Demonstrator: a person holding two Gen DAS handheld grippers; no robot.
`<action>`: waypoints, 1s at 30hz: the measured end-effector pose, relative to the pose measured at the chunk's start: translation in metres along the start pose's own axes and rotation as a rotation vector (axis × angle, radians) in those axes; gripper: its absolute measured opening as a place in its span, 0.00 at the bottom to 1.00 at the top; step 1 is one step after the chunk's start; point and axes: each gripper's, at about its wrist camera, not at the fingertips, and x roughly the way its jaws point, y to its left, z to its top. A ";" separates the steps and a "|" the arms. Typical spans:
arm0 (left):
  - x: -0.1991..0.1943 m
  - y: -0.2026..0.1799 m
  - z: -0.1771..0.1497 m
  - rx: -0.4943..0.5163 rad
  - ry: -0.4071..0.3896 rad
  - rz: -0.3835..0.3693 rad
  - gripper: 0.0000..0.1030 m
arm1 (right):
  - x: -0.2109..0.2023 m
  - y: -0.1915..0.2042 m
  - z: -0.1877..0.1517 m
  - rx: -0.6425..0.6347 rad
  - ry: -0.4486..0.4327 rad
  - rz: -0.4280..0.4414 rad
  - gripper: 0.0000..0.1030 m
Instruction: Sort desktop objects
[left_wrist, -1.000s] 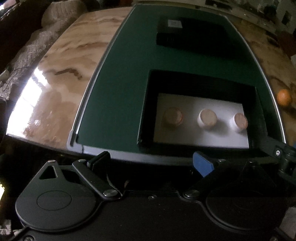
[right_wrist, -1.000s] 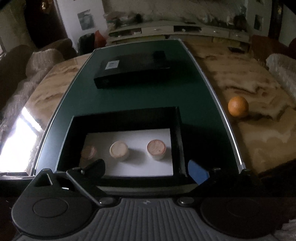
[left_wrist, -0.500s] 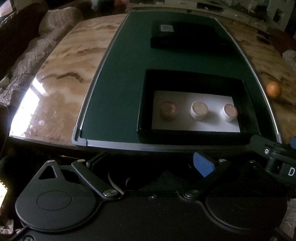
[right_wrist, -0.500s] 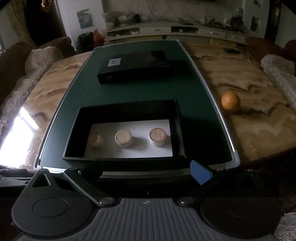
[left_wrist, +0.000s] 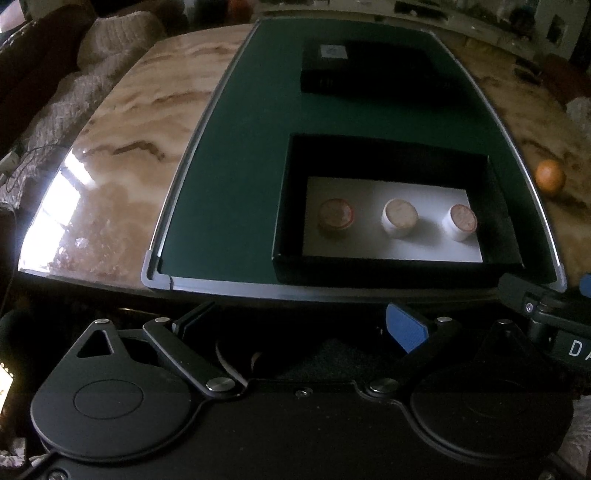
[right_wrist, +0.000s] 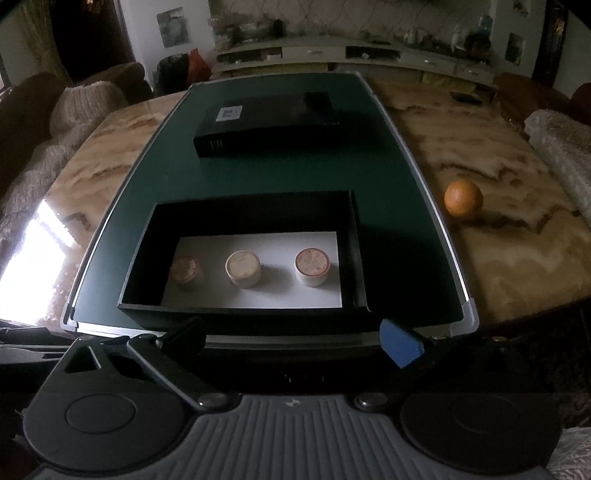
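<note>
So both grippers, left (left_wrist: 301, 325) and right (right_wrist: 291, 339), hang spread and empty; three jars (right_wrist: 243, 268) sit lined up in the box (right_wrist: 236, 206), looks sorted.

Letters "DA" on right hand-held gripper (left_wrist: 546, 314); box label (right_wrist: 229, 112) illegible.

A marble-patterned table (right_wrist: 498, 258) is seen, glossy, with window glare at its left edge. A dark green mat (right_wrist: 258, 173) with a grey rim is laid along its middle. On the mat, an open black box (right_wrist: 243, 314) is set at the near end and a closed black box (right_wrist: 266, 122) farther back, well apart. An orange (right_wrist: 463, 199) rests directly on the marble, right of the mat.
</note>
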 end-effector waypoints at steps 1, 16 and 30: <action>0.001 0.000 0.000 0.000 0.002 0.001 0.96 | 0.001 0.000 0.000 0.000 0.002 0.000 1.00; 0.015 0.001 0.003 -0.001 0.025 -0.002 0.96 | 0.014 0.002 0.002 -0.007 0.026 -0.012 1.00; 0.037 0.000 0.013 0.001 0.060 -0.013 0.96 | 0.039 -0.002 0.008 -0.010 0.051 -0.005 1.00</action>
